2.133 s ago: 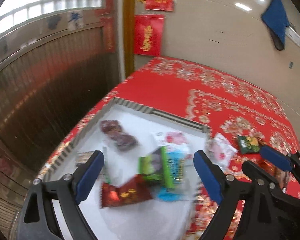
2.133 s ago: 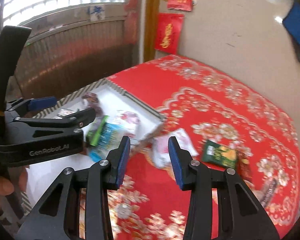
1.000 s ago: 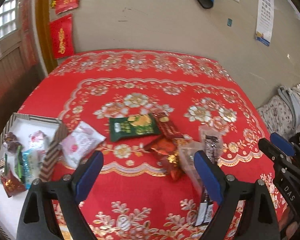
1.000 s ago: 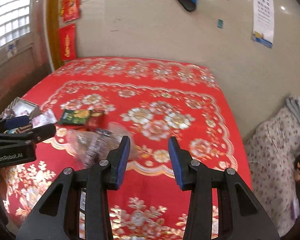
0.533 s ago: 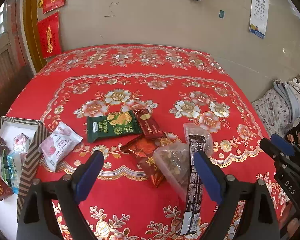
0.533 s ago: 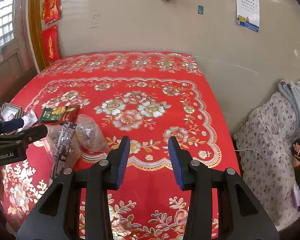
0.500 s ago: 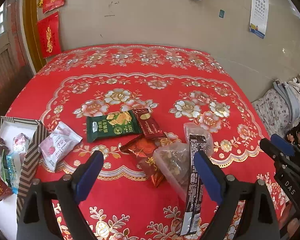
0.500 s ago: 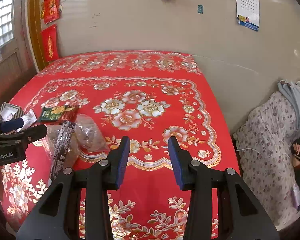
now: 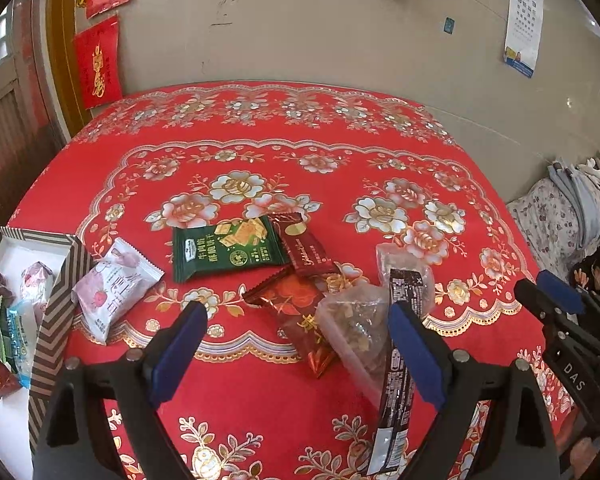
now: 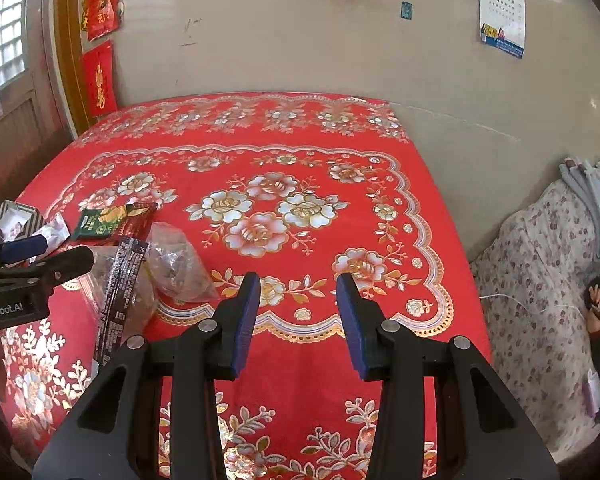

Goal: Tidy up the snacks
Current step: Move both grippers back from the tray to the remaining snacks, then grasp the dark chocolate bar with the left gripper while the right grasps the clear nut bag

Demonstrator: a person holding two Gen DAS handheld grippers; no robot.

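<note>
Left gripper (image 9: 296,344): jaws spread wide, holding nothing, poised above the loose snacks. Right gripper (image 10: 298,322): jaws parted, empty, over bare red cloth (image 10: 300,152), well apart from any packet.

Between and just beyond the left jaws lie the red packet (image 9: 300,312), partly under a clear bag (image 9: 356,332) of brown pieces, and a long black stick pack (image 9: 398,356) lying over that bag and passing behind the right-hand finger. Farther out: a dark red bar (image 9: 304,250) overlapping the green packet (image 9: 228,250); to the left, a pink packet (image 9: 114,288) touching the wall of the box (image 9: 56,320), which already holds several snacks.

Handling, as a judgement: all are light, sealed film pouches, soft, slick and liable to crumple; contents such as crackers may crush under a hard pinch. The clear bag is limp and would sag; the stick pack would droop if held at one end. Best hold is likely a crimped end seam or a raised edge, since flat faces give the pads little to bite. Overlapped packets risk being dragged along together.
</note>
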